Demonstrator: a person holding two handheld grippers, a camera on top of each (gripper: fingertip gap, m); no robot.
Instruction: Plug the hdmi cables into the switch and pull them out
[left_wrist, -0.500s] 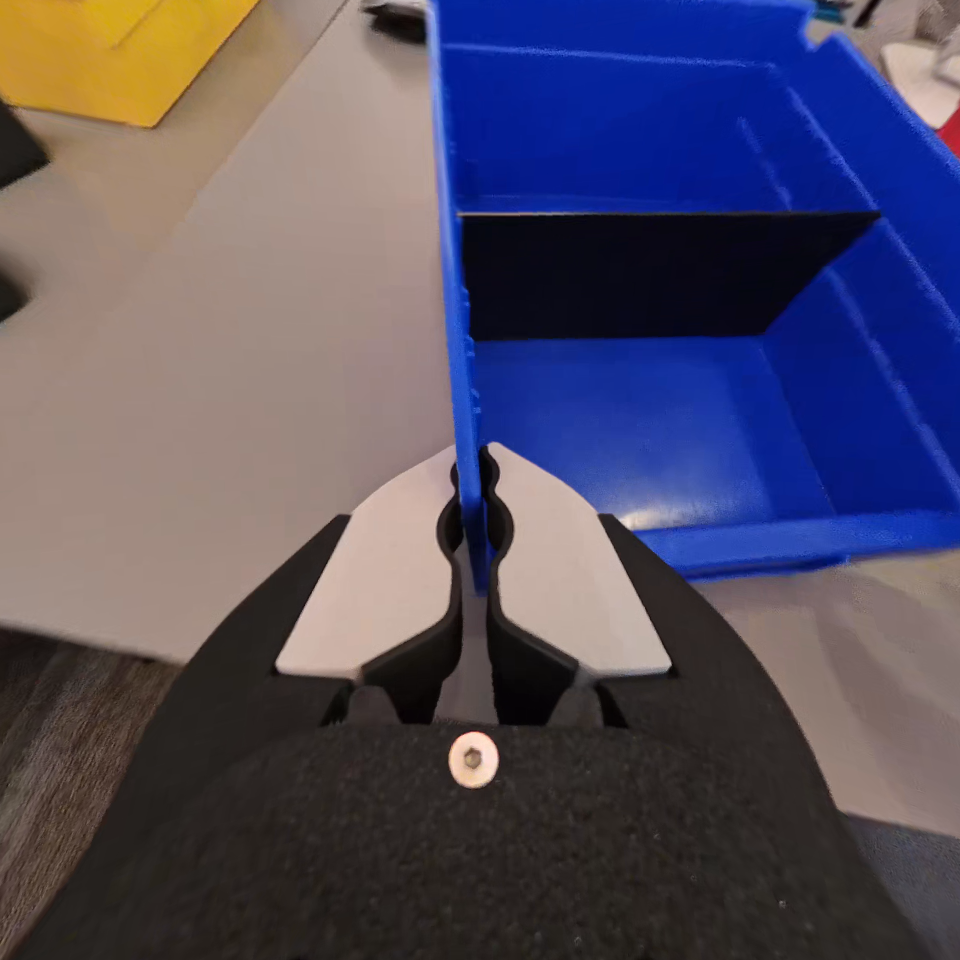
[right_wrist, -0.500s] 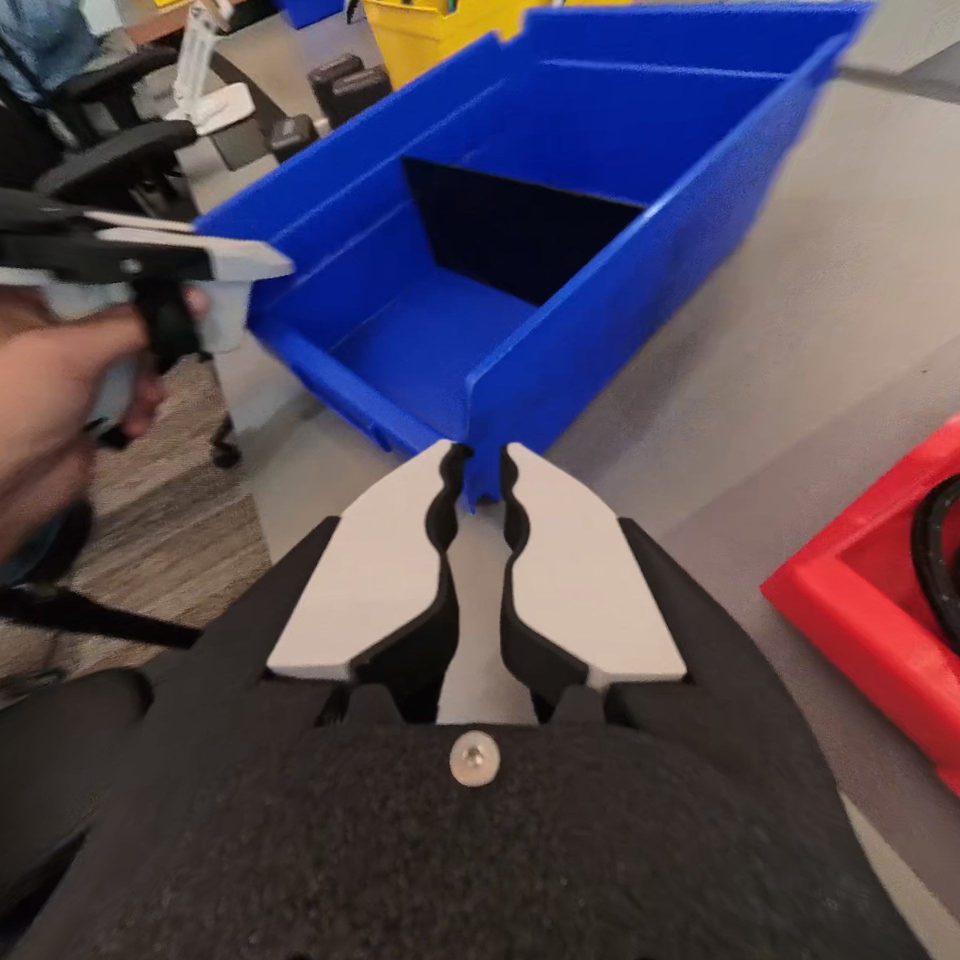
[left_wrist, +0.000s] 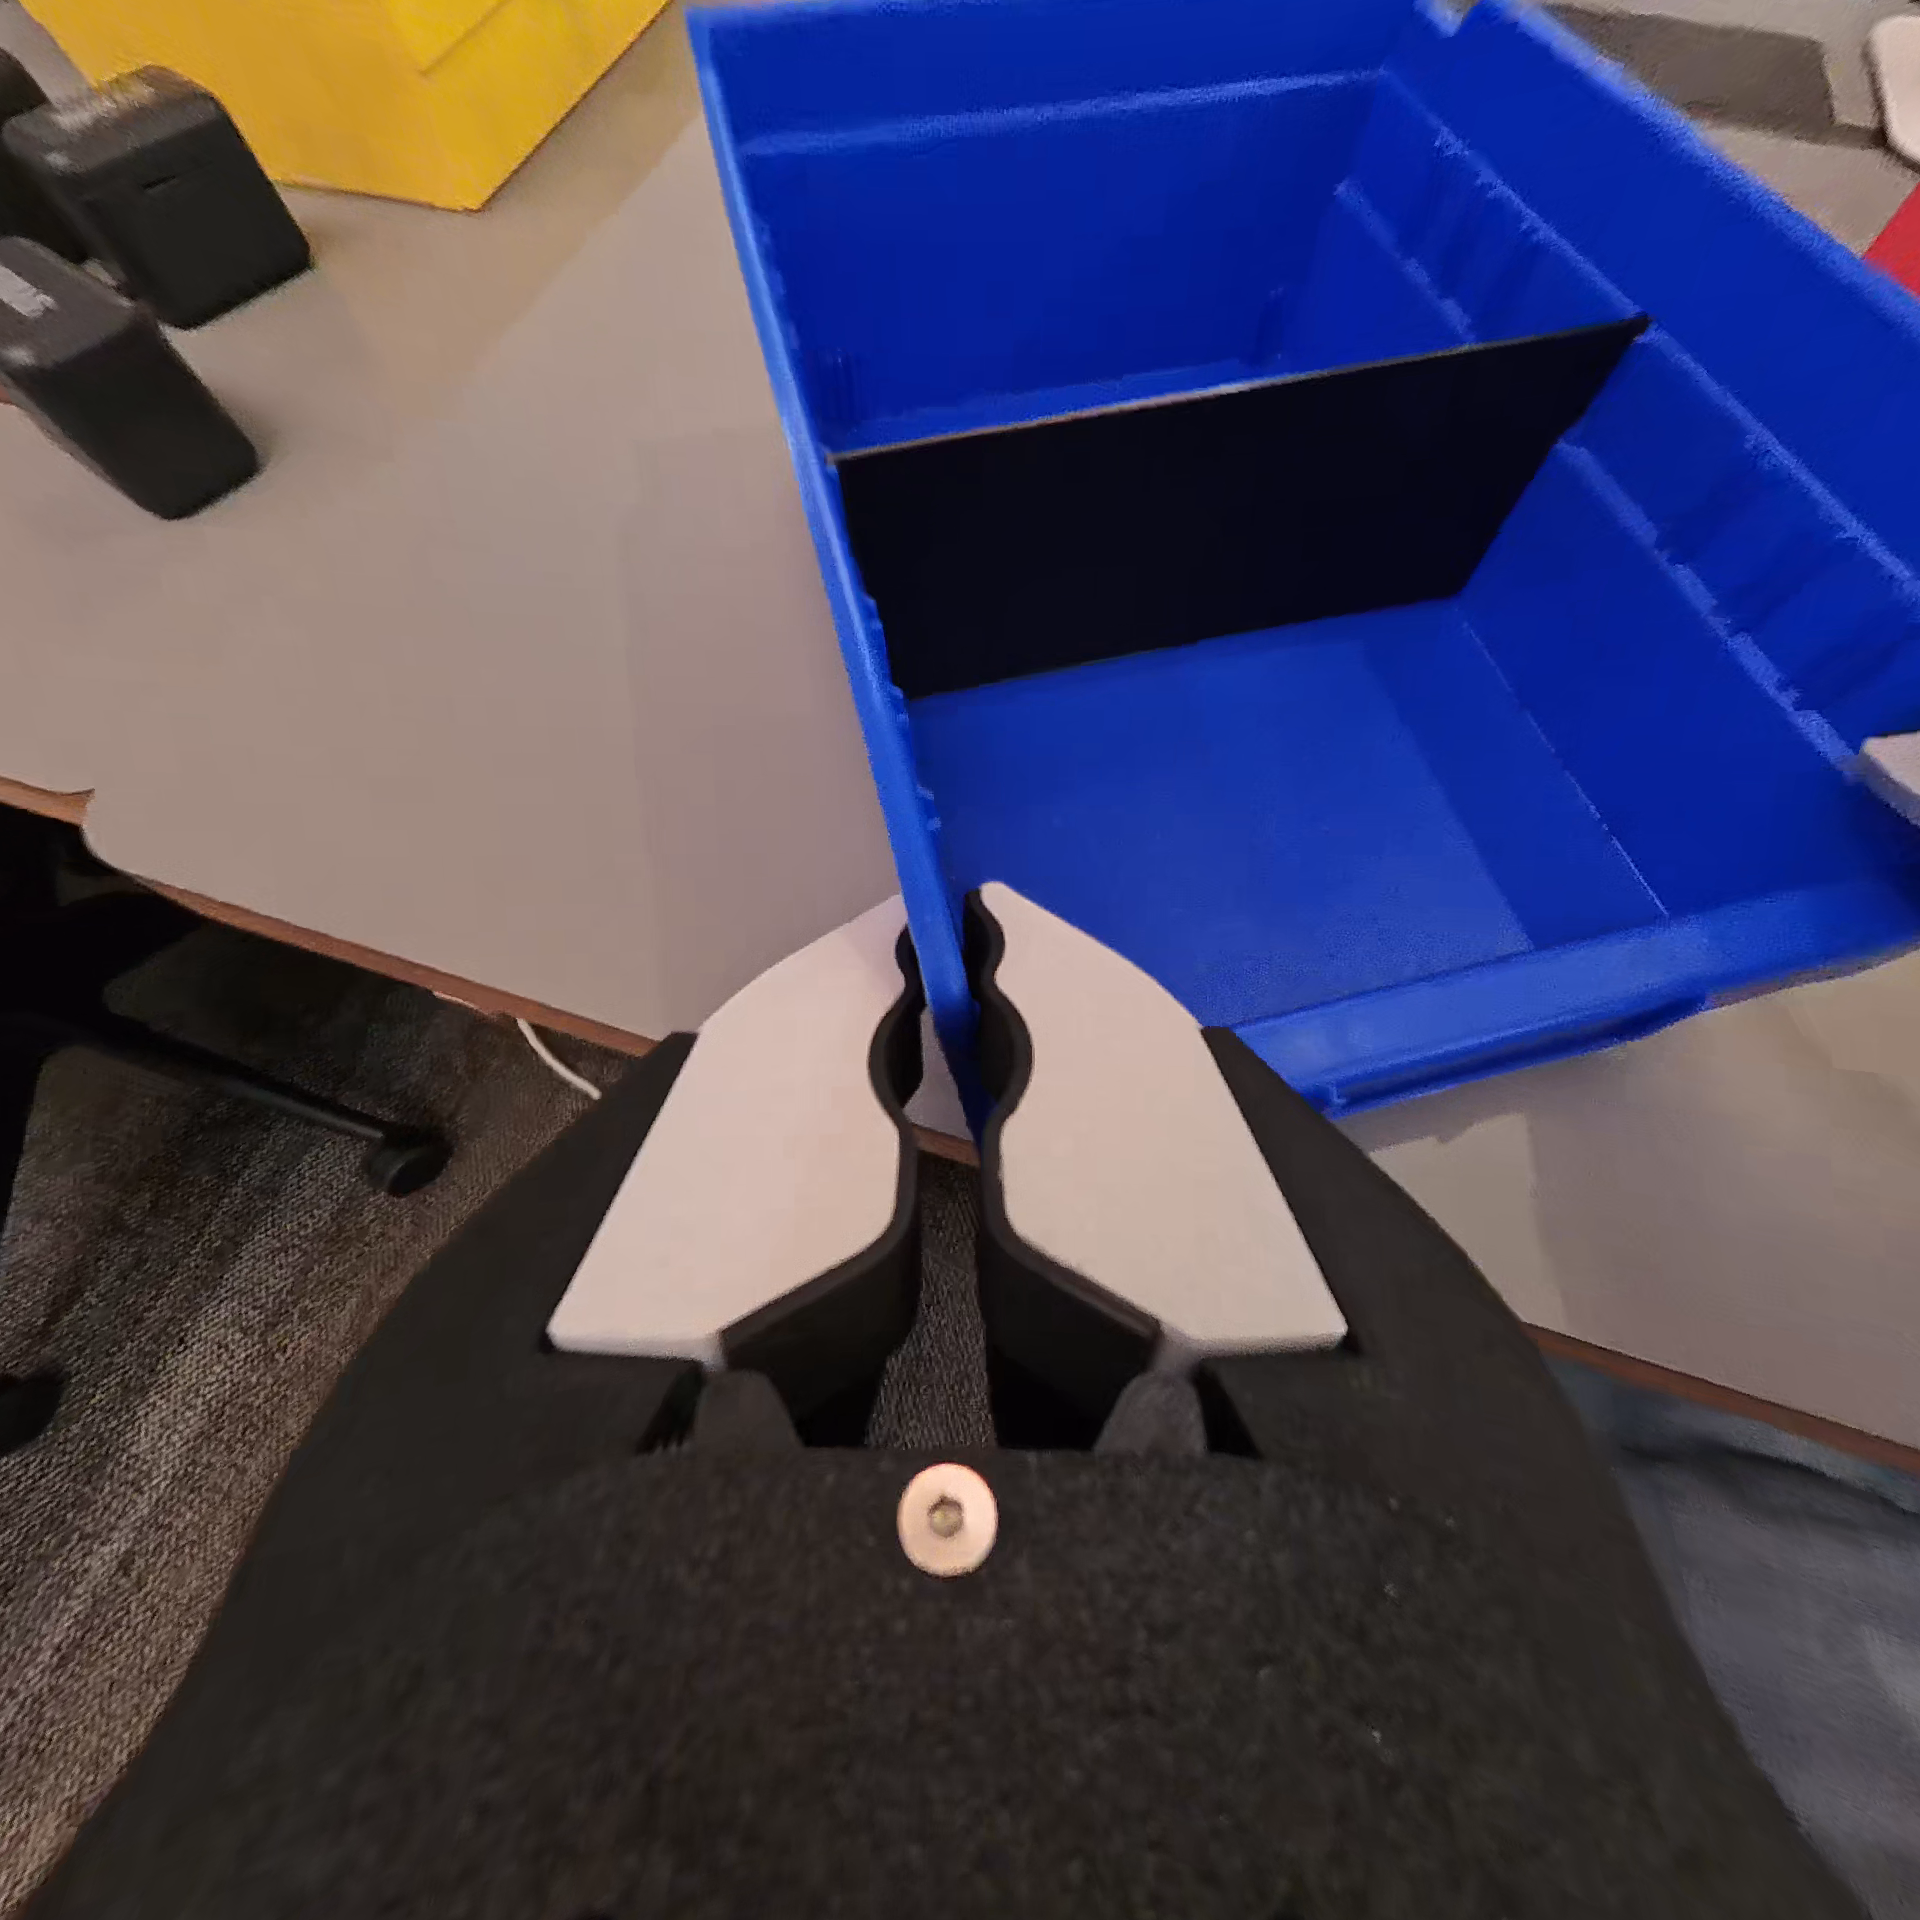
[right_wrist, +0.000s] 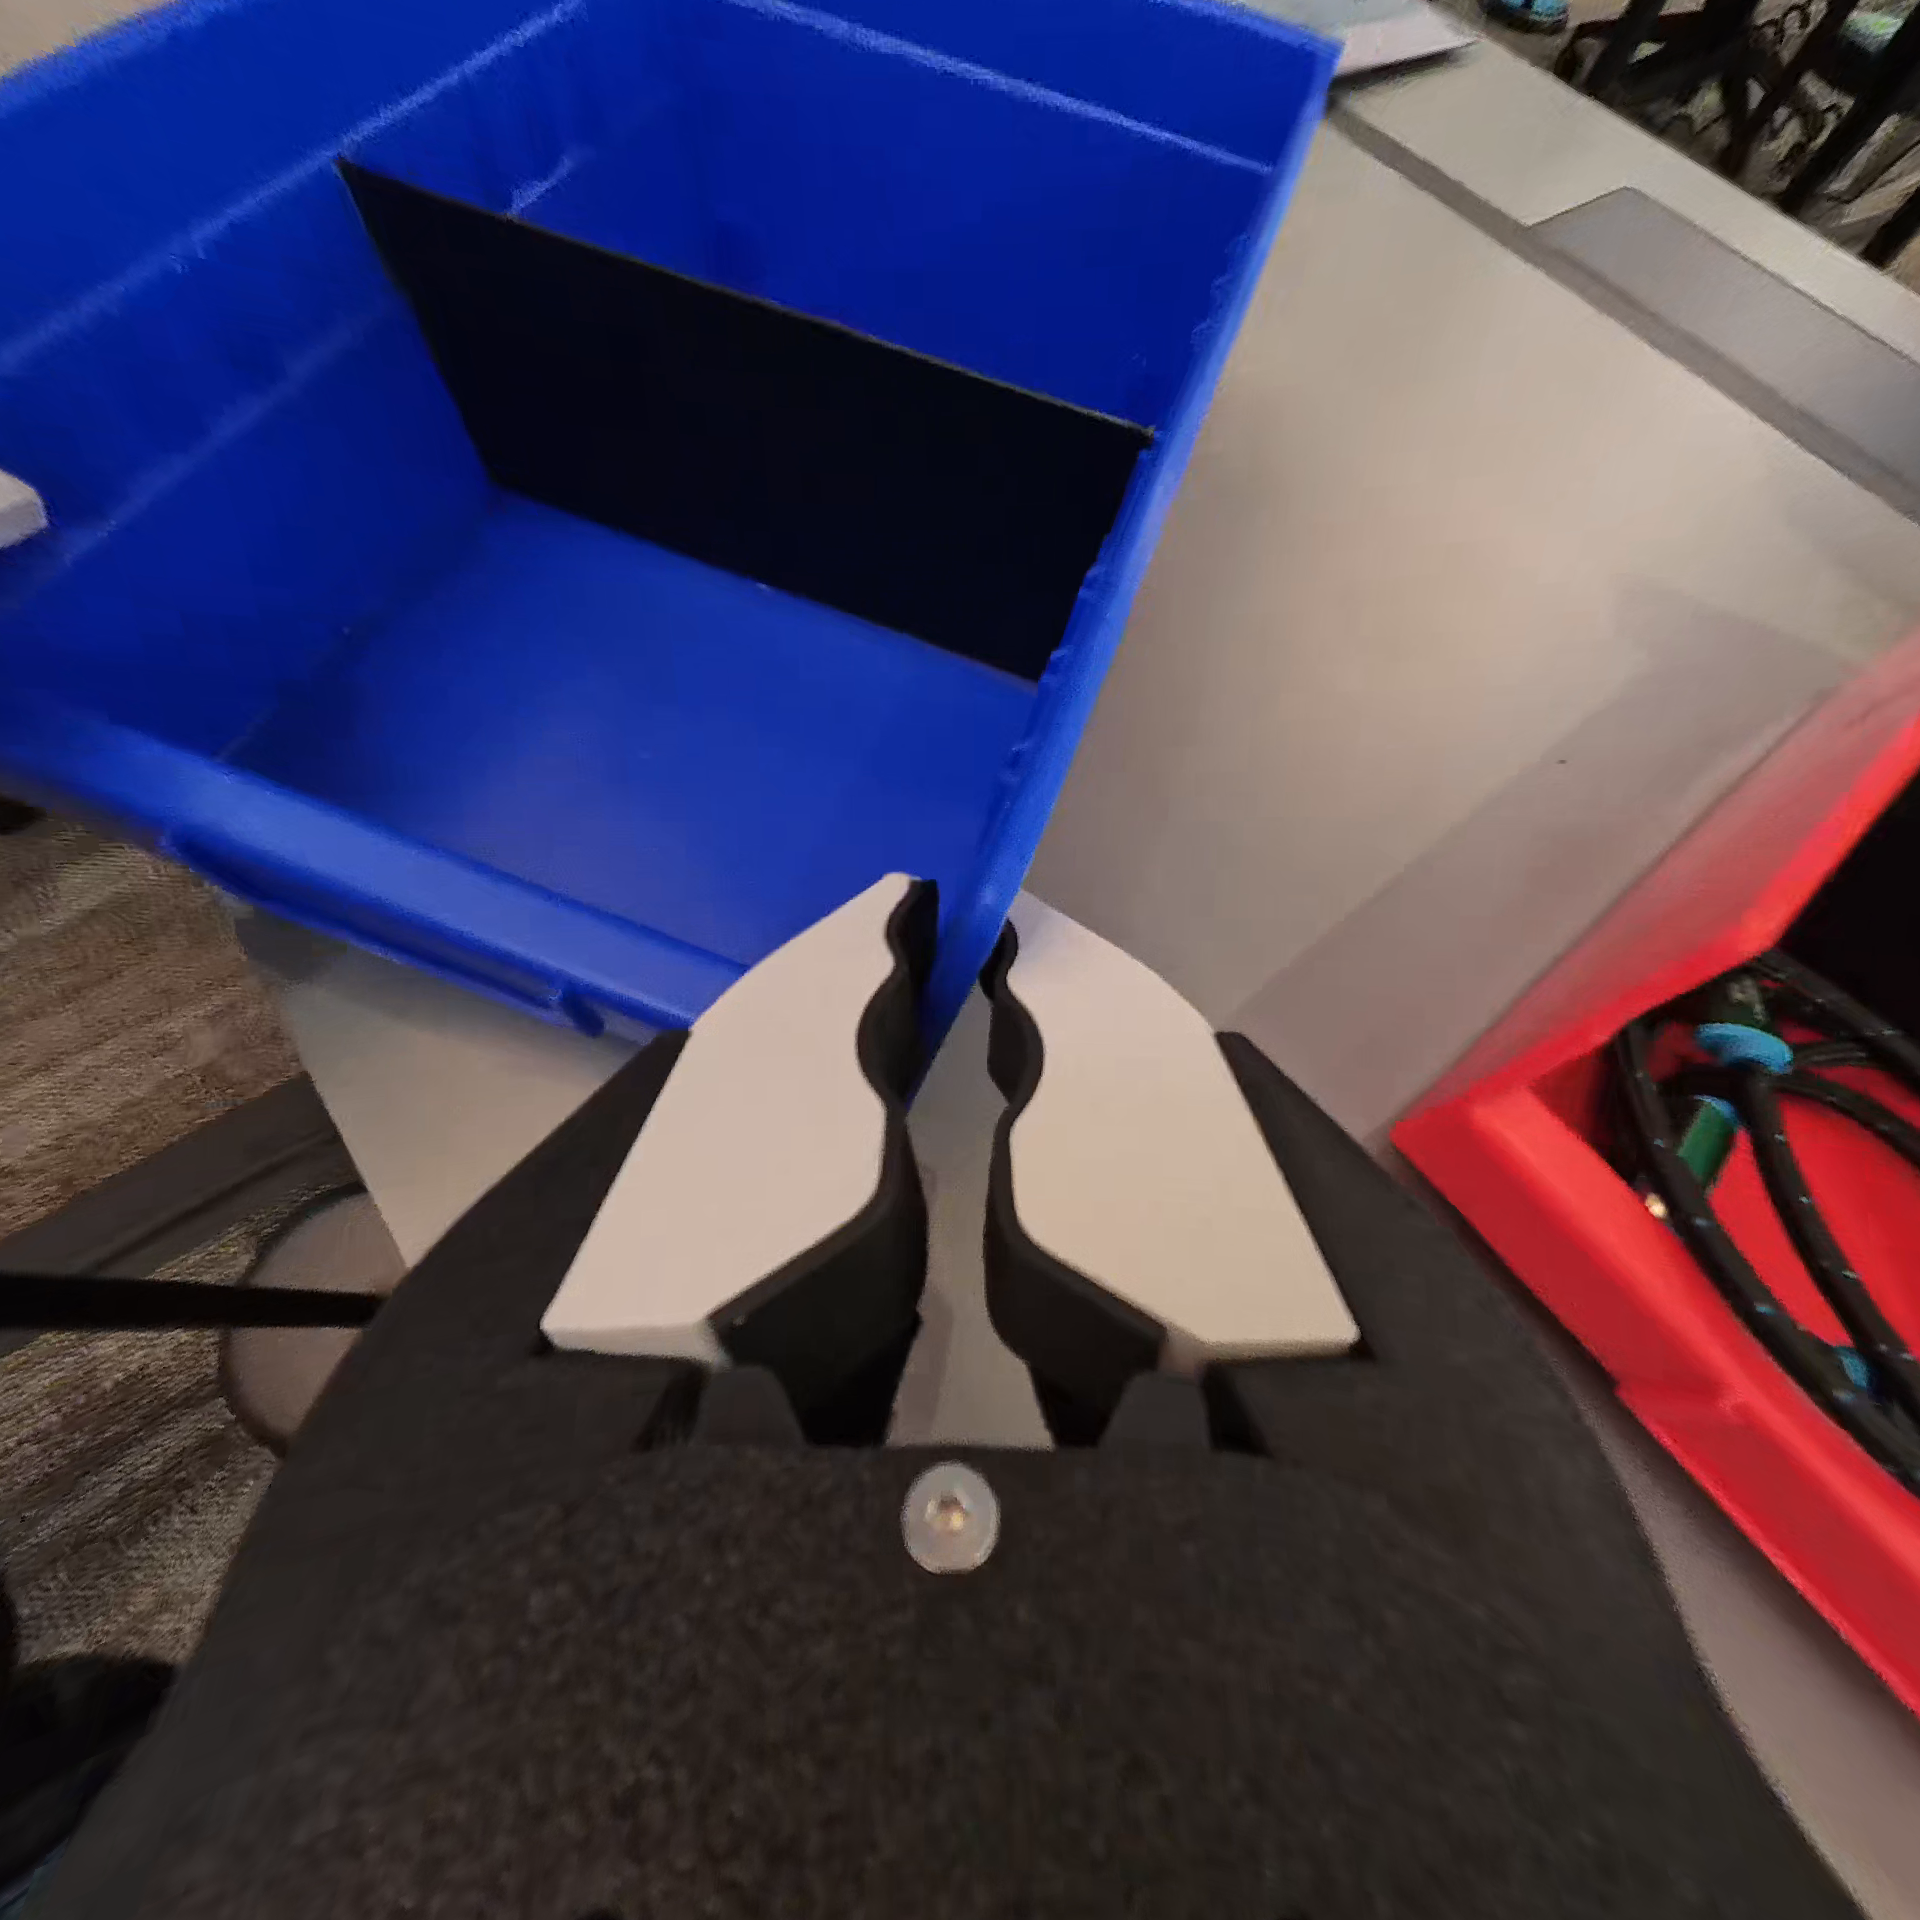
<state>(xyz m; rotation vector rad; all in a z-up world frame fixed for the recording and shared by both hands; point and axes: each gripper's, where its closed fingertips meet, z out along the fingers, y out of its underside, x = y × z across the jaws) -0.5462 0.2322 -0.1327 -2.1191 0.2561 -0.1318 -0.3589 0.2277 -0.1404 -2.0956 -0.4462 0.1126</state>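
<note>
An empty blue bin (left_wrist: 1299, 831) with a black divider (left_wrist: 1195, 520) sits at the table's front edge. My left gripper (left_wrist: 940, 914) is shut on the bin's left wall near the front corner. My right gripper (right_wrist: 961, 920) is shut on the bin's right wall (right_wrist: 1247, 260) near its front corner. Black braided HDMI cables (right_wrist: 1766, 1195) with blue ties lie coiled in a red bin (right_wrist: 1538, 1174) at the right. No switch is in view. The right gripper's fingertip (left_wrist: 1891, 769) shows at the right edge of the left wrist view.
A yellow bin (left_wrist: 395, 83) and two black blocks (left_wrist: 114, 364) stand on the grey table (left_wrist: 468, 623) to the left. The table's front edge (left_wrist: 312, 925) runs under my left gripper, with carpet and a chair base (left_wrist: 312, 1122) below.
Both grippers stay shut on the bin walls. The bin and both grippers have come nearer the table's front edge, and the bin has turned in both views. The hand has left the right wrist view.
</note>
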